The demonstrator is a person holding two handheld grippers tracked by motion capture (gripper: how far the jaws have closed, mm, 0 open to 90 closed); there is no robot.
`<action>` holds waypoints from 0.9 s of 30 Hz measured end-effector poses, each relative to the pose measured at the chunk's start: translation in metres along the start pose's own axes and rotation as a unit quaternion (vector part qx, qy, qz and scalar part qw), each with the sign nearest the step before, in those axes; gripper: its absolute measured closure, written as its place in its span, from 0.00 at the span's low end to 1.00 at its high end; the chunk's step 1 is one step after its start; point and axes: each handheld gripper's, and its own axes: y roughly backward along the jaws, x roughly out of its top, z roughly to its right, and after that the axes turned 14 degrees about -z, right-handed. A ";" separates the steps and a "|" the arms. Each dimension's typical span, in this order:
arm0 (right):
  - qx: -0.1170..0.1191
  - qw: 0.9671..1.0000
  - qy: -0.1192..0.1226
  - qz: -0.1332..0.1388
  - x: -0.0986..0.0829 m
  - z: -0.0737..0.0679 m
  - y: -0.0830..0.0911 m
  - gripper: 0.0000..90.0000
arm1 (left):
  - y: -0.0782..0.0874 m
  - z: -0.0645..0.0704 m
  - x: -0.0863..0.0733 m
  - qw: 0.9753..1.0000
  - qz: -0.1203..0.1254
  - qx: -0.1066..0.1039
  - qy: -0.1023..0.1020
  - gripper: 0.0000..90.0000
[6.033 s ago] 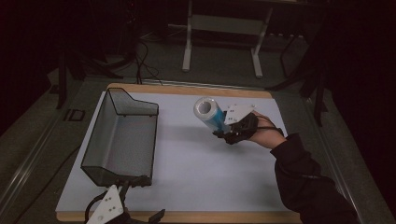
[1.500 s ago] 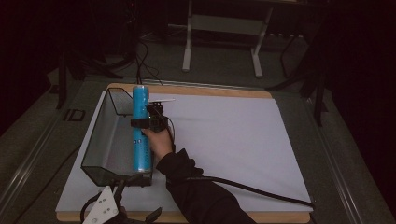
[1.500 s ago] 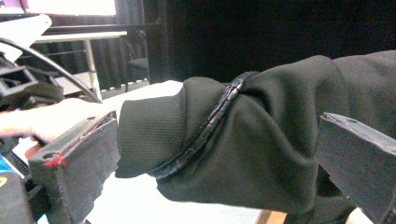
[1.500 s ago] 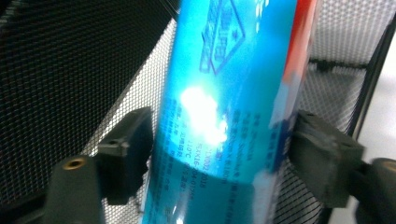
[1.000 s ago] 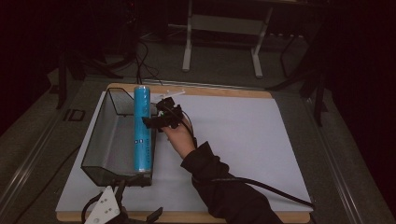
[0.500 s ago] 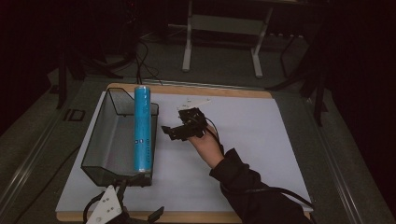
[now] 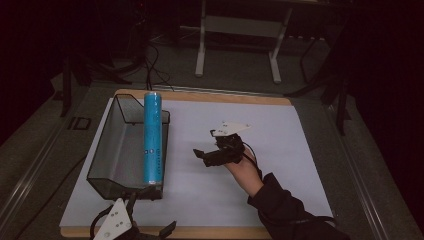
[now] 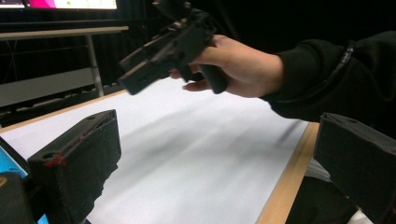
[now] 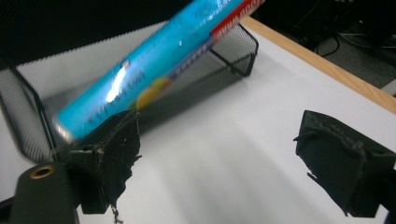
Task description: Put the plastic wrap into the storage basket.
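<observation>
Left gripper (image 7: 131, 231): lies at the near edge of the table by the basket's near end, no hand on it; in its own view the jaws stand wide apart with nothing between them.
Right gripper (image 7: 212, 156): held in the person's right hand (image 7: 243, 169) over the bare white mat (image 7: 280, 150), just right of the basket; jaws spread, empty, pointing toward the basket.
Blue tube (image 7: 153, 138): a long cylindrical can or roll with printed label, resting along the right-hand rim of the black wire-mesh basket (image 7: 107, 150), one end near the near wall, the other poking past the far wall. It looks perched on the rim, not down on the floor of the basket.
Risk: perched like that, the tube may roll; a knock from the right gripper or its cable could tip it onto the mat.
Far side: wooden table edge (image 7: 210, 94), then a dark floor with cables and a metal stand (image 7: 240, 30).
</observation>
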 end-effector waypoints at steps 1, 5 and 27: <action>-0.002 1.000 0.003 0.001 -0.004 0.001 0.003 0.15 | 0.000 0.000 0.000 1.000 0.000 -0.001 0.001 0.02; -0.016 1.000 -0.007 0.013 -0.021 0.006 0.014 0.15 | -0.001 0.001 0.000 1.000 -0.001 -0.001 0.000 0.02; -0.024 0.998 -0.062 0.014 -0.100 0.028 0.053 0.15 | -0.004 0.002 0.000 1.000 -0.006 -0.001 -0.003 0.02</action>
